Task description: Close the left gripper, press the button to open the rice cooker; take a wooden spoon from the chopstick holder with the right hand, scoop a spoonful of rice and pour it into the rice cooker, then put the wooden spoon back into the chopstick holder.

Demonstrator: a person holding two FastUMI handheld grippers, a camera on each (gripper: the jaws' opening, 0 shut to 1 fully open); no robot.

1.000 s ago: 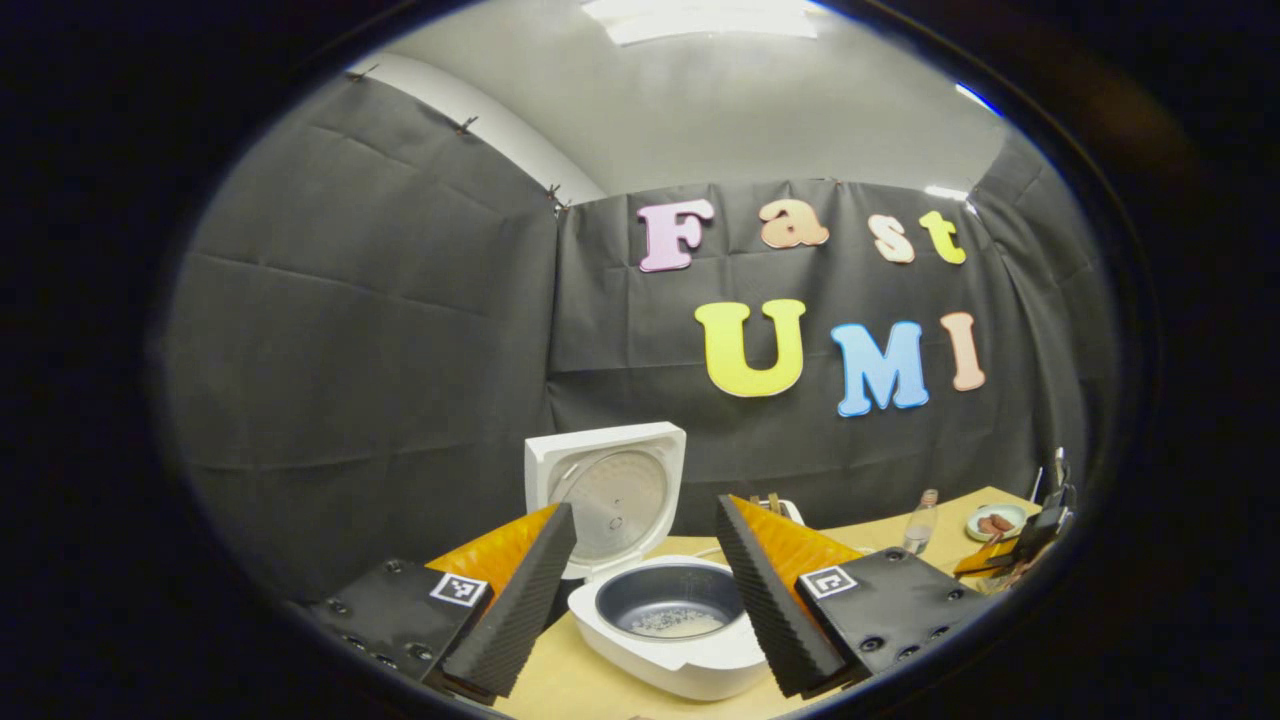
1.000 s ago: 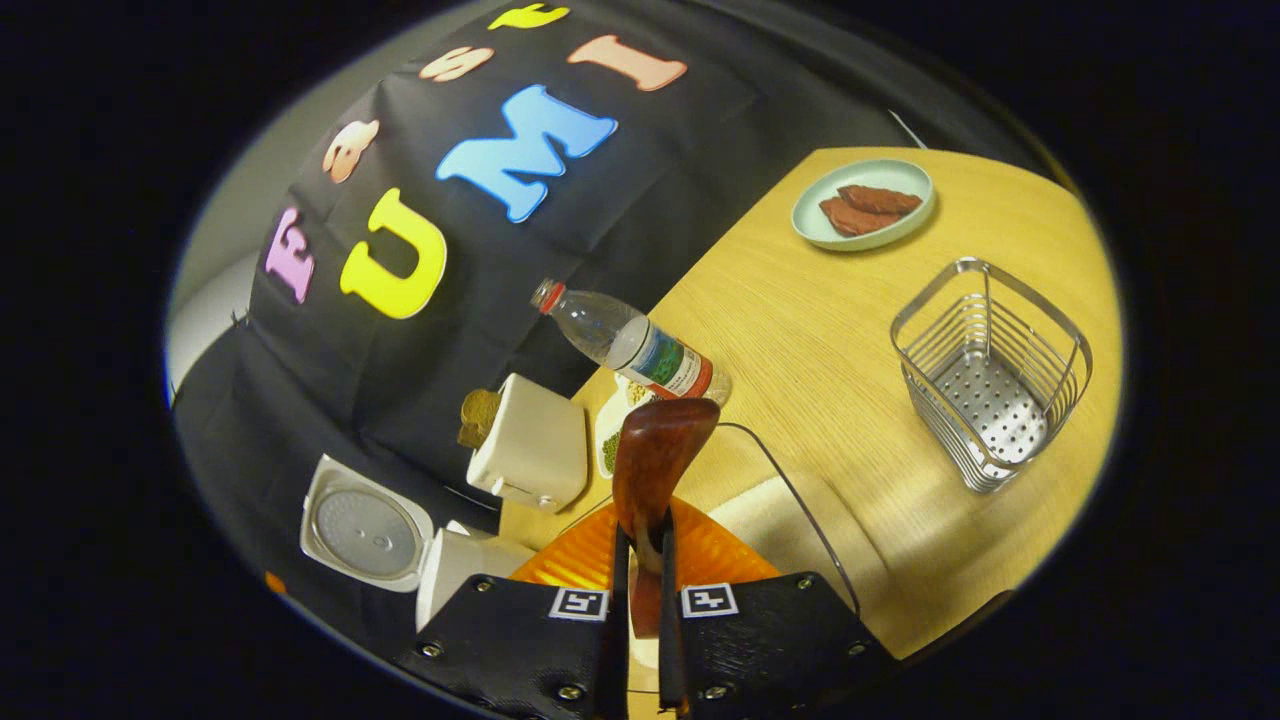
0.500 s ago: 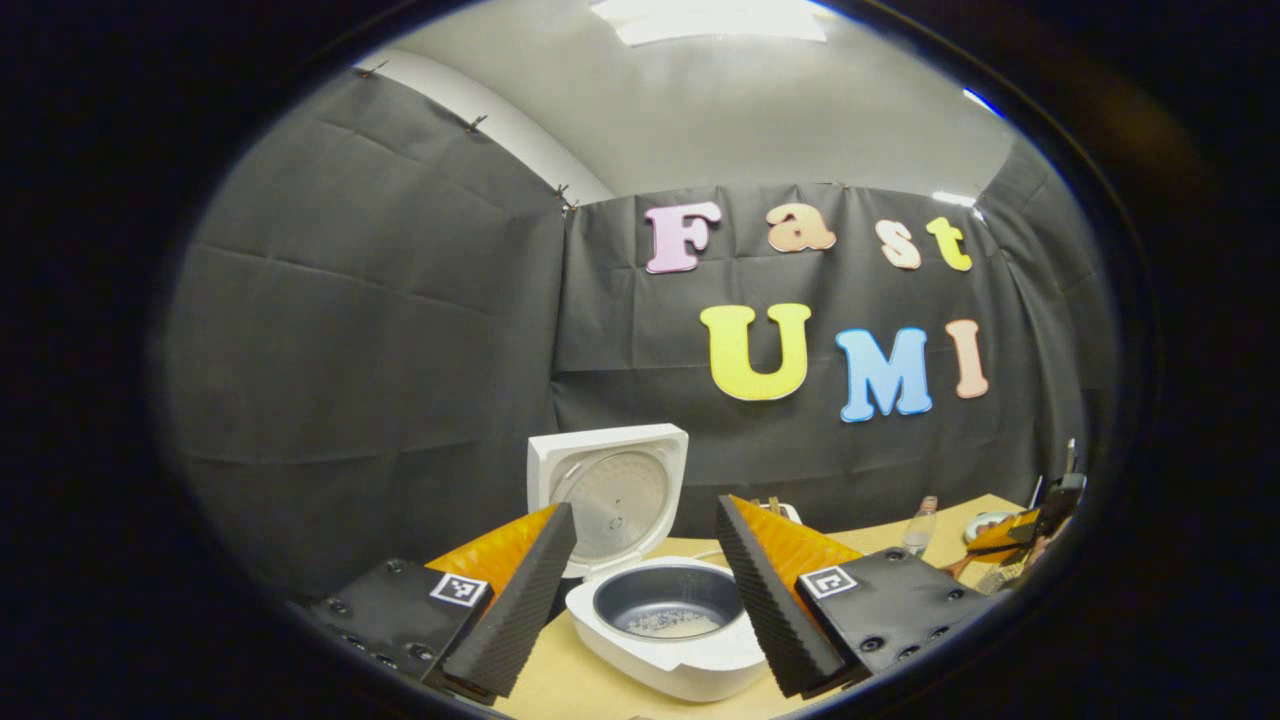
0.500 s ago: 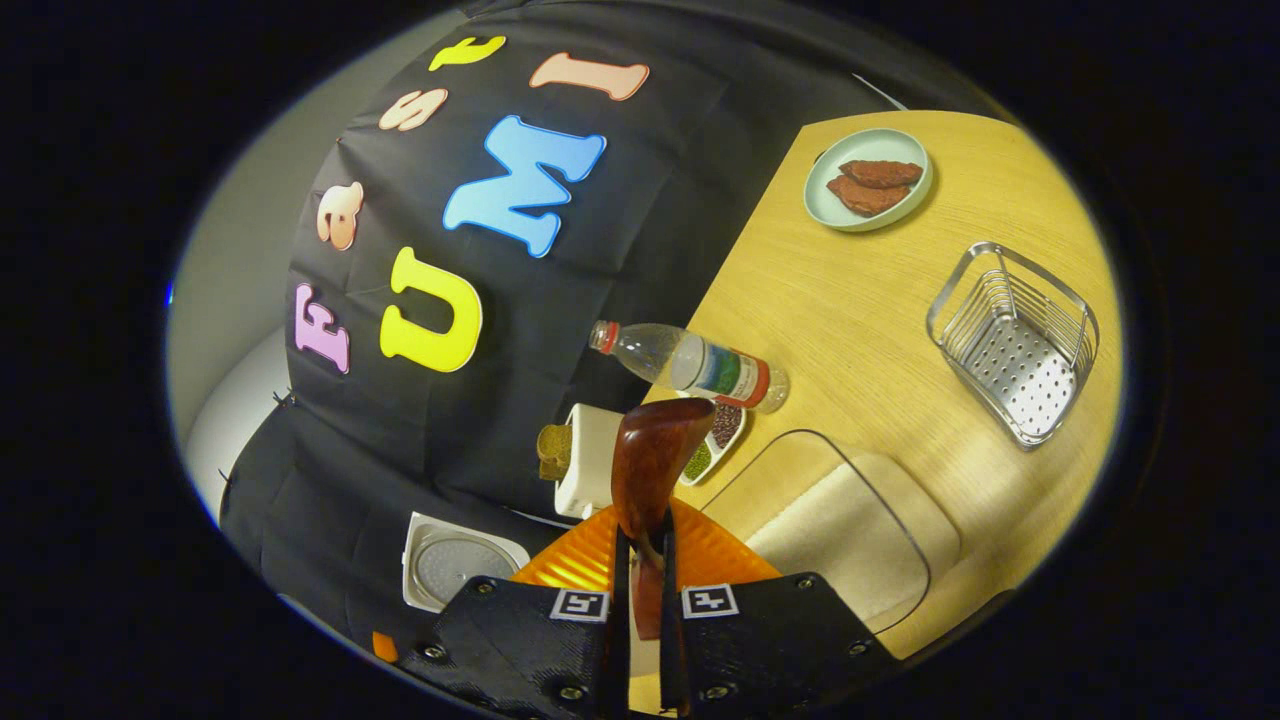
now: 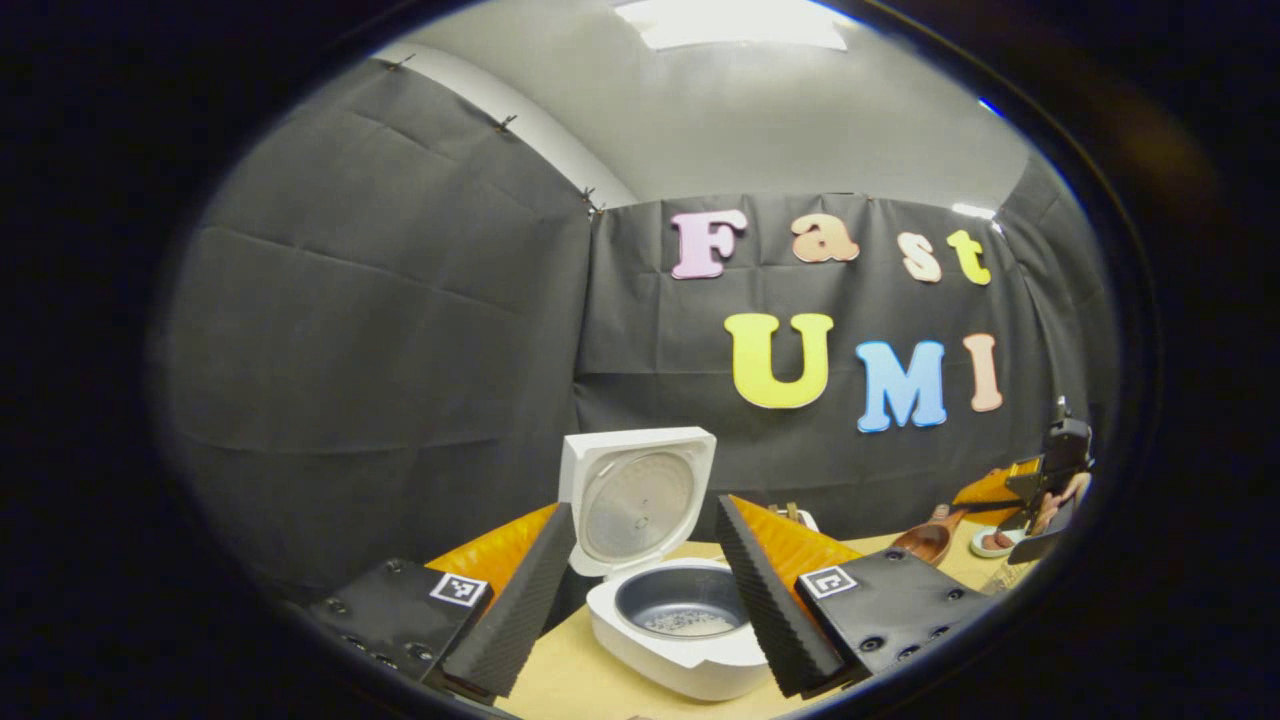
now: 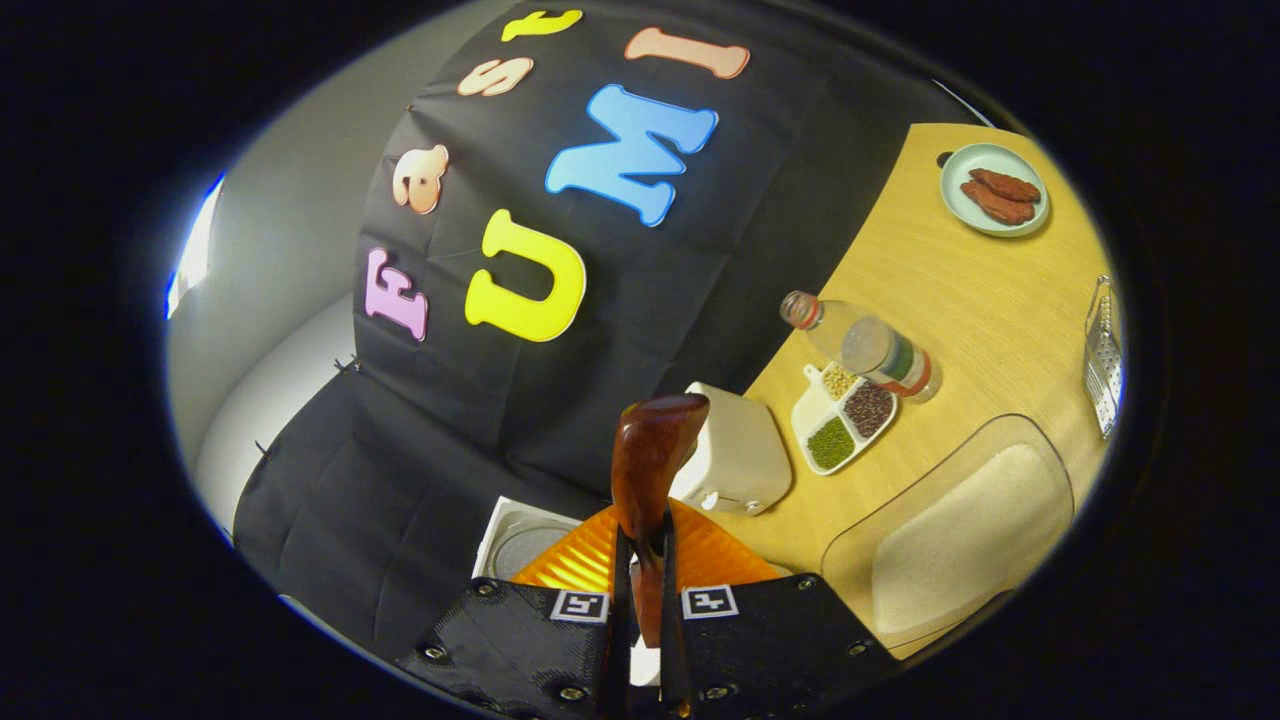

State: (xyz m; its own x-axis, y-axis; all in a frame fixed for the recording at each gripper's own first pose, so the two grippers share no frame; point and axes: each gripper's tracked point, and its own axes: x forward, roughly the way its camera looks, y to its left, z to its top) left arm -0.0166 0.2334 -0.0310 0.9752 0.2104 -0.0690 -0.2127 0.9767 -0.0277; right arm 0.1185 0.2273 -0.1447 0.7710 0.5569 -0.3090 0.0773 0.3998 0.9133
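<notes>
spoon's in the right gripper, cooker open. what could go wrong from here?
1. The right gripper pinches the spoon by its thin handle, so it may twist.
2. The rice tub is shallow; grains may spill on the table.
3. The bottle lies nearby and could be knocked.

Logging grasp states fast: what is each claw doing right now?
Left claw: open, holding nothing.
Right claw: closed on the wooden spoon.

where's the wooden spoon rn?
Clamped in the right gripper: the wooden spoon rises from its fingers in the right gripper view, in front of the white toaster.
</notes>
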